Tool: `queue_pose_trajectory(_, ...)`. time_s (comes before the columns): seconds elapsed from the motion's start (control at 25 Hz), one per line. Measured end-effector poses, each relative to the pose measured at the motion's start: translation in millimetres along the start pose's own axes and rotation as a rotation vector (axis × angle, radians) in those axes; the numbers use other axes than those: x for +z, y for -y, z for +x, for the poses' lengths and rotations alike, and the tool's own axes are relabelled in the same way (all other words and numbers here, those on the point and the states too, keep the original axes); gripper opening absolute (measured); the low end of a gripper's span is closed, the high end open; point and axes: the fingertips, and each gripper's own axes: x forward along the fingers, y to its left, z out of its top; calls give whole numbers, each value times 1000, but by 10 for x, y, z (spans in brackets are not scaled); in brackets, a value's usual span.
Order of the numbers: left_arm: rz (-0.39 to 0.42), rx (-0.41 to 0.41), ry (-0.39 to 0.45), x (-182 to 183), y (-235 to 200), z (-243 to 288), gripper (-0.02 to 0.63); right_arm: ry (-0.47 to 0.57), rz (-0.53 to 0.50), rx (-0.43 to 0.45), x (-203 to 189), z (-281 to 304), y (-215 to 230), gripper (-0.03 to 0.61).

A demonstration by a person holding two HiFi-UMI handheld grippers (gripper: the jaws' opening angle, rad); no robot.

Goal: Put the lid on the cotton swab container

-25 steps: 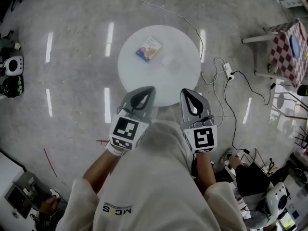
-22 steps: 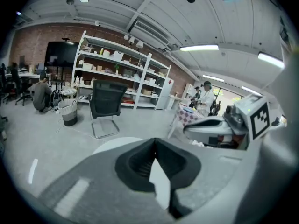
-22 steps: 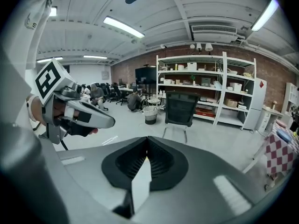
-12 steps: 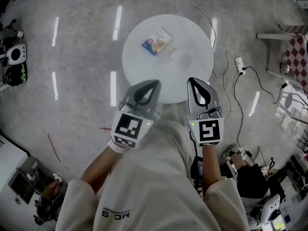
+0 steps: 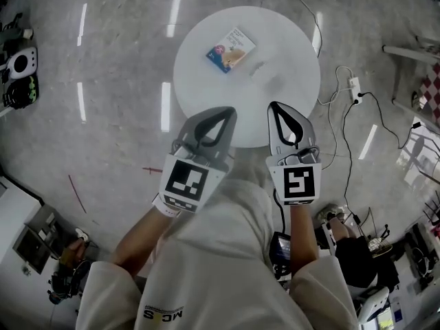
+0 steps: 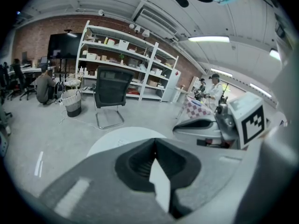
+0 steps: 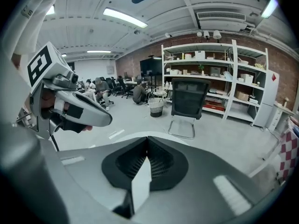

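A round white table (image 5: 206, 95) stands ahead of me on the grey floor. On its far side lies a blue and white packet (image 5: 232, 49), with a faint clear thing (image 5: 266, 71) beside it; I cannot tell container from lid. My left gripper (image 5: 229, 110) and right gripper (image 5: 274, 106) hover side by side over the table's near edge, both shut with nothing between the jaws. The left gripper (image 6: 154, 139) sees the table top (image 6: 117, 141) past its closed jaws. The right gripper (image 7: 147, 138) shows closed jaws too.
A power strip (image 5: 354, 86) with black and white cables lies on the floor to the right of the table. Small devices (image 5: 17, 67) sit at the far left. A black chair (image 6: 111, 96) and white shelves (image 6: 126, 62) stand beyond the table.
The table has come closer: both gripper tips now overlap its near edge instead of stopping short of it. Both grippers stay shut.
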Motion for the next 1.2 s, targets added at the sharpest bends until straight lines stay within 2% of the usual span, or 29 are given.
queue_pose_trajectory(0.52, -25, 18, -36, -200, -200, 384, 0, -84, -27, 15, -456, 565, 266, 0)
queue_pose_trajectory(0.84, -74, 28, -38, -306, -282, 488, 0, -113, -40, 38, -675, 822, 263, 0)
queue_pose_trajectory(1.2, -77, 45, -51, -424, -385, 571, 0, -174, -69, 34, -901, 1079, 289, 0)
